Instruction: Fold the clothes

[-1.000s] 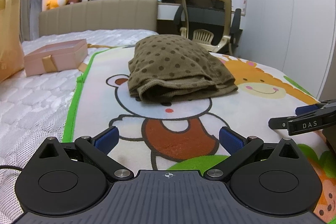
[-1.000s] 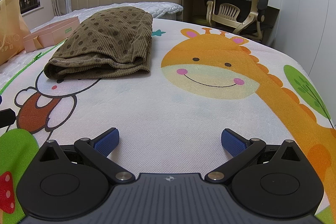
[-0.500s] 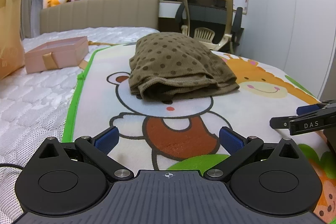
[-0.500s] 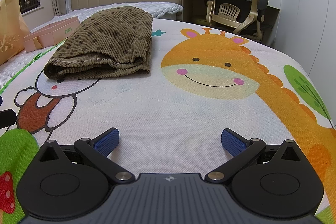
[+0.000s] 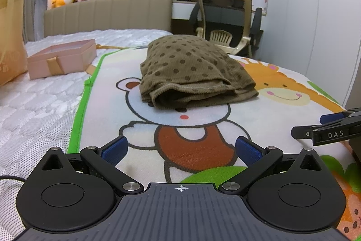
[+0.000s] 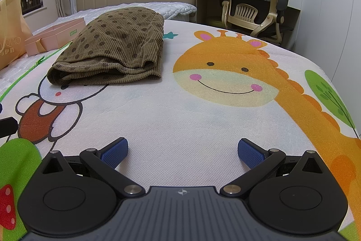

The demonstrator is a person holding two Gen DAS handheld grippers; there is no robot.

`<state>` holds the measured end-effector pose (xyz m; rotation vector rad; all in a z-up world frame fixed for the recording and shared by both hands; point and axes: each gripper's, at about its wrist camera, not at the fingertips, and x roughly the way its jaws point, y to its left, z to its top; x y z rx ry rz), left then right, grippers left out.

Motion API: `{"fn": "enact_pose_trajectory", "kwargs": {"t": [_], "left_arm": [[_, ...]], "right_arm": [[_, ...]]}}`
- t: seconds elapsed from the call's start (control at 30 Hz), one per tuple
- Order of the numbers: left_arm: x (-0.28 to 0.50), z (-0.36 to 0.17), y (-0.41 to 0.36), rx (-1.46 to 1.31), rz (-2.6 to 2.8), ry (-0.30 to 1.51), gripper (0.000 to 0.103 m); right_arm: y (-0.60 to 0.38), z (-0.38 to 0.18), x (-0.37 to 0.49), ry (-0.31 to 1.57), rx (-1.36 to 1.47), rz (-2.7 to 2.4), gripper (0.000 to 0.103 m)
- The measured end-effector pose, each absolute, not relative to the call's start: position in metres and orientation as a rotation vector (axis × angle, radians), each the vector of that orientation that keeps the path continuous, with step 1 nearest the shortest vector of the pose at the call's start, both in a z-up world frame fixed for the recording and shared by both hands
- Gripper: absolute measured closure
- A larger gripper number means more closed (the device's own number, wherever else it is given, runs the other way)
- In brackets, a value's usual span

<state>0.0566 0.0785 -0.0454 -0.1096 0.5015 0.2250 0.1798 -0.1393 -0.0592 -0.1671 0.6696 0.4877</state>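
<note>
Left claw [image 5: 179, 149]: spread wide, blue pads [image 5: 113, 150] far apart, nothing between them, hovering low over the cartoon mat [image 5: 203, 128] above the bear's red-brown body. No contact with the cloth.

Right claw [image 6: 182, 150]: likewise wide open and empty, pads [image 6: 250, 153] apart over a bare white stretch of the mat, near the giraffe's chin. Seen also from the left wrist view as a black fingertip marked DAS at the right edge [image 5: 327, 131], well apart from the garment.

Folded brown dotted garment [image 5: 191, 73]: lying on the mat as a flat stack of layers, over the bear's head, open hemmed edges facing the claws; just left of the giraffe's face in the right wrist view [image 6: 112, 49]. Well ahead of both claws, touched by neither.

Beyond the mat's green border, on the white quilted mattress [image 5: 33, 110]: a pink gift box [image 5: 61, 58] and a tan bag [image 5: 10, 37]. Behind the bed: a beige headboard [image 5: 108, 15] and an office chair [image 5: 225, 22].
</note>
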Motion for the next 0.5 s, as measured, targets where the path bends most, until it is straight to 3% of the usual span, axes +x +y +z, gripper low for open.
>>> {"fn": "enact_pose_trajectory", "kwargs": {"t": [0.5], "left_arm": [[0.0569, -0.0452, 0.0788, -0.108, 0.221, 0.498, 0.000]], "right_arm": [[-0.1390, -0.0592, 0.1798, 0.670, -0.166, 0.488, 0.000]]}}
